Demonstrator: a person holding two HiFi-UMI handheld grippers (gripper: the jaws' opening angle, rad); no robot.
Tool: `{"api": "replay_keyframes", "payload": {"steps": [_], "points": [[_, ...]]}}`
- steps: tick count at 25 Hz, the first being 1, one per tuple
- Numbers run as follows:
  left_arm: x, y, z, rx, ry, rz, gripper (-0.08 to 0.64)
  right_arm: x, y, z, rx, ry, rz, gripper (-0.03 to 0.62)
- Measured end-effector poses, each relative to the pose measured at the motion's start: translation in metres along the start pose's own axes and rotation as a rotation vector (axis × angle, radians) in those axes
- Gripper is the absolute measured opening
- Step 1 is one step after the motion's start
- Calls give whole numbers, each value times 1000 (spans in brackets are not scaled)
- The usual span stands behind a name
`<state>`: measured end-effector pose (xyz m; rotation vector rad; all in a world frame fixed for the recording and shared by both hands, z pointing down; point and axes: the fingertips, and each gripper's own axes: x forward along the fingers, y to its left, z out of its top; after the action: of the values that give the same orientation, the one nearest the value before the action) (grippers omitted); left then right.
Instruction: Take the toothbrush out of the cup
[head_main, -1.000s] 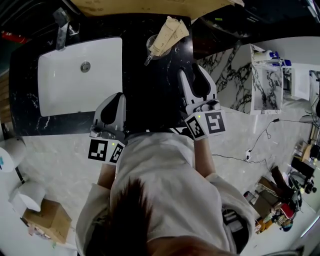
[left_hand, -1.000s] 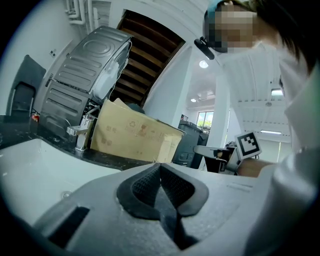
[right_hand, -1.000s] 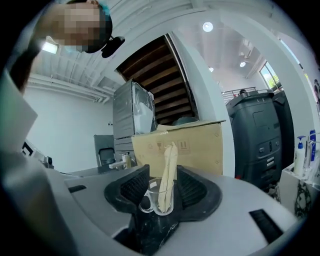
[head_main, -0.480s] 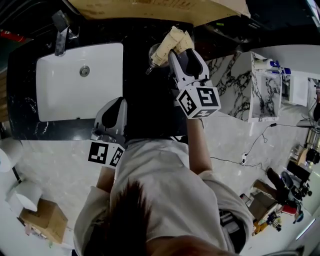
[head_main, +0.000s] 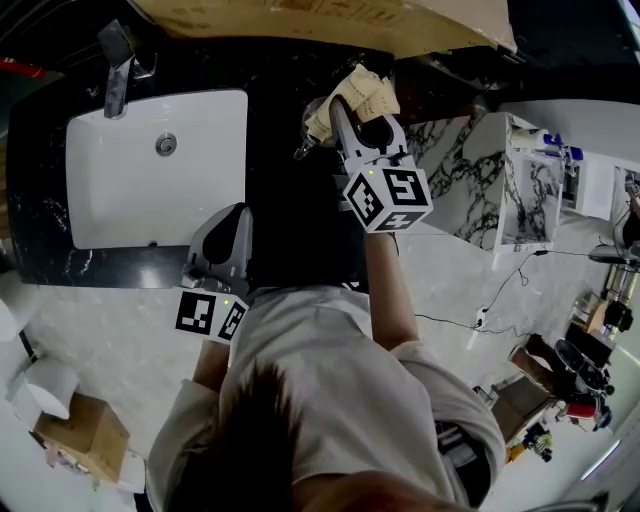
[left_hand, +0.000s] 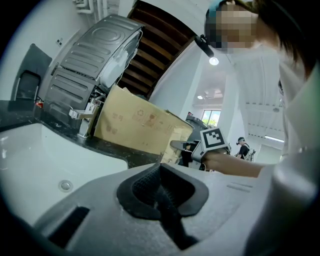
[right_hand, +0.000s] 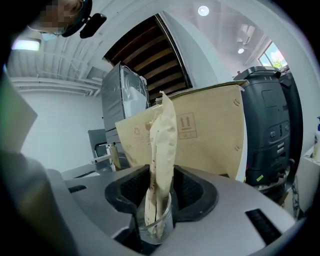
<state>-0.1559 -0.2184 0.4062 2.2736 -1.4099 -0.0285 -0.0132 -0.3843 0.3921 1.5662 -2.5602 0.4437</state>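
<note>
The right tool (head_main: 355, 118) stands jaws apart around a clear glass cup (right_hand: 156, 220) holding a tan paper-wrapped toothbrush (right_hand: 162, 150); the left tool (left_hand: 160, 190) is closed.

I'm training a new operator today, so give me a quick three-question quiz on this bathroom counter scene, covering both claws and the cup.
1. True or false: the left claw is shut with nothing in it.
2. What stands between the jaws of the right claw? A) the faucet handle B) the paper-wrapped toothbrush in the glass cup C) nothing at all
3. Fill in: in the head view, the white sink lies to the person's ___ of the cup.

Key: 1 true; 2 B; 3 left.
</note>
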Motion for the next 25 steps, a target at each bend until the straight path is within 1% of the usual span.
{"api": "replay_keyframes", "payload": {"steps": [1, 2, 3, 4, 9, 17, 25], "points": [[1, 1, -1, -3, 3, 1, 15, 1, 1, 0, -8, 1, 5, 136], [2, 2, -2, -5, 5, 2, 15, 2, 3, 0, -17, 2, 11, 88], [2, 2, -3, -7, 7, 2, 15, 2, 6, 0, -25, 3, 18, 64], [2, 3, -3, -9, 8, 2, 15, 2, 8, 0, -28, 2, 24, 56], [4, 0, -5, -12, 8, -6, 15, -2, 9, 4, -11, -16, 47, 46], [3, -6, -2, -10, -6, -13, 15, -11, 10, 20, -2, -62, 52, 44], [-2, -13, 4, -3, -24, -13, 15, -24, 13, 43, -15, -127, 45, 43]]}}
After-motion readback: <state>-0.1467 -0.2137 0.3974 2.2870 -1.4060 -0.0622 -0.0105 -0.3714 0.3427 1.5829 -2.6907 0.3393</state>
